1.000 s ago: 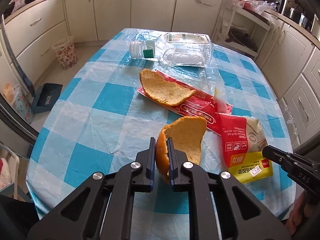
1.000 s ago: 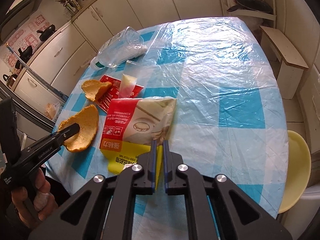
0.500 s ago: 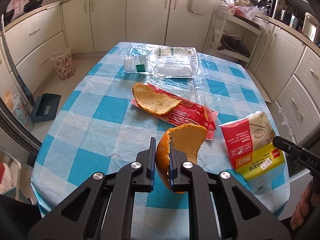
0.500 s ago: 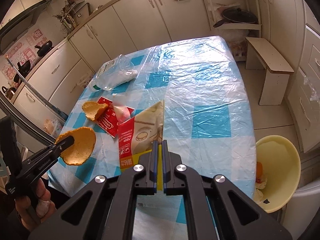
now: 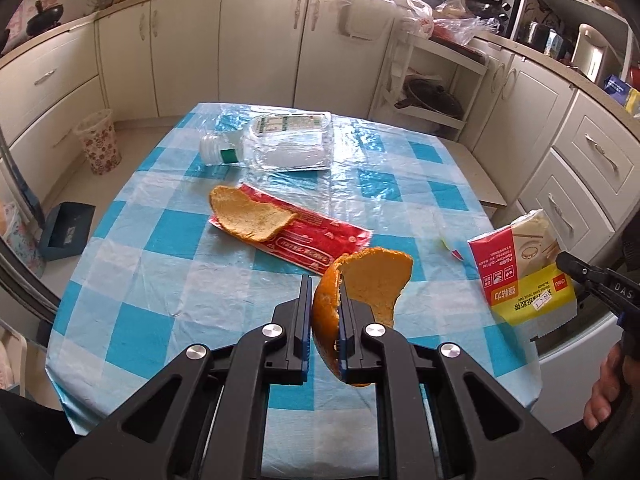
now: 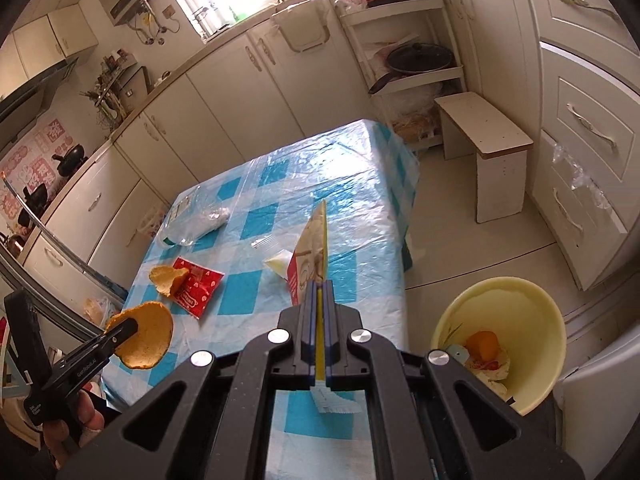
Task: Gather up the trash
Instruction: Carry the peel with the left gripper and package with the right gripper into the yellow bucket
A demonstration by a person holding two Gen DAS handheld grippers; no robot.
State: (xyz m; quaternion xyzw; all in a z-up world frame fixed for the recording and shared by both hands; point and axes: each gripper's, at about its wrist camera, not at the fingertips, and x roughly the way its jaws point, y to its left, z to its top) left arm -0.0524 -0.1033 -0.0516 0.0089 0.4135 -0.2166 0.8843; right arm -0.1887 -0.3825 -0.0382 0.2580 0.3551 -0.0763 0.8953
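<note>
My left gripper (image 5: 324,296) is shut on a large orange peel (image 5: 372,280) and holds it above the checked table (image 5: 160,264); the same peel (image 6: 146,340) shows at the left of the right wrist view. My right gripper (image 6: 319,288) is shut on the yellow edge of a red, white and yellow snack bag (image 6: 310,256), lifted off the table and seen edge-on; that bag (image 5: 520,268) hangs at the table's right edge in the left wrist view. On the table lie a second peel (image 5: 248,216), a red wrapper (image 5: 316,240) and a clear plastic bottle (image 5: 280,144).
A yellow bin (image 6: 504,336) with scraps inside stands on the floor right of the table. A small white stool (image 6: 484,152) sits beyond it. Cabinets ring the room. A floral wastebasket (image 5: 98,146) and a dark dustpan (image 5: 66,230) are on the floor to the left.
Both grippers rose with their loads. The snack bag came off the table, moved right toward the yellow bin and turned edge-on. The held peel lifted higher above the cloth.
</note>
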